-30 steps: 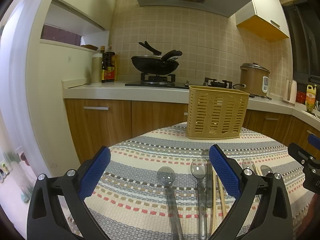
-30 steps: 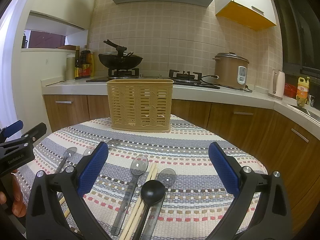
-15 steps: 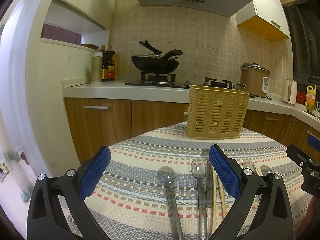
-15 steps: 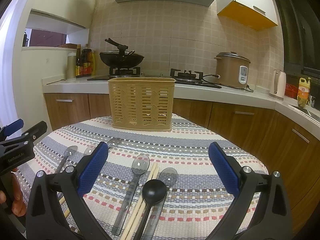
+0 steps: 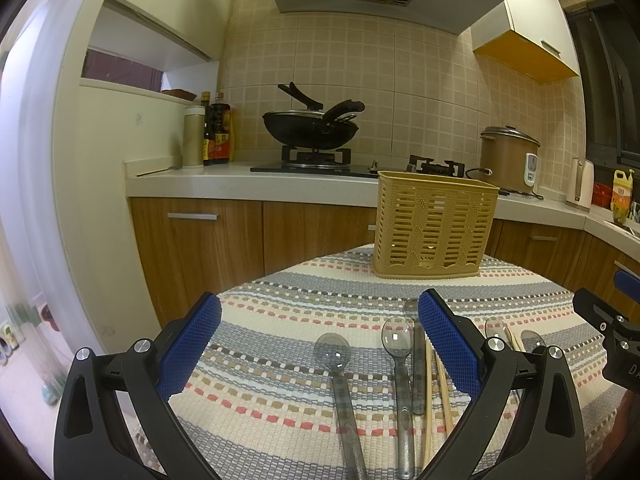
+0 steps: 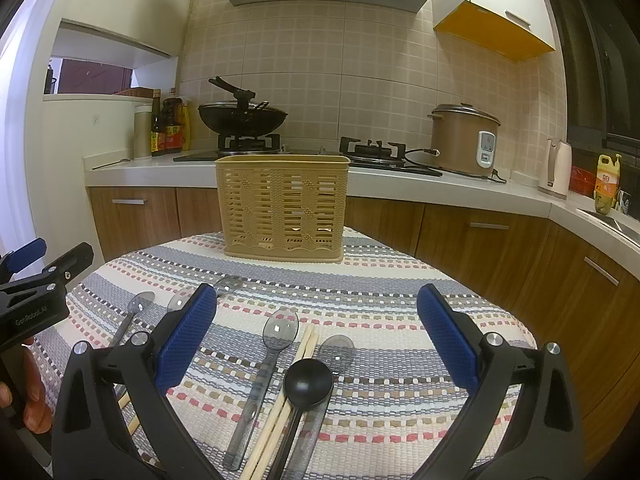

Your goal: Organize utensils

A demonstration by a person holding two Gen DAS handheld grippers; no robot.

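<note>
A tan slotted utensil basket (image 5: 432,228) stands upright at the far side of the striped tablecloth (image 5: 280,308); it also shows in the right wrist view (image 6: 282,208). Clear plastic spoons (image 5: 334,364) and wooden chopsticks (image 5: 430,392) lie in front of my left gripper (image 5: 320,348), which is open and empty above them. My right gripper (image 6: 316,338) is open and empty above a clear spoon (image 6: 276,336), chopsticks (image 6: 298,364) and a black spoon (image 6: 308,382). The left gripper (image 6: 36,276) shows at the left edge of the right wrist view.
Behind the table runs a counter with a wok on a gas stove (image 5: 310,128), bottles (image 5: 216,132), a rice cooker (image 6: 464,140) and a kettle (image 6: 556,168). Wooden cabinets (image 6: 480,236) stand below it.
Both views have shifted very slightly; the basket sits a touch higher in the right wrist view. Both grippers stay open and no utensil has moved.
</note>
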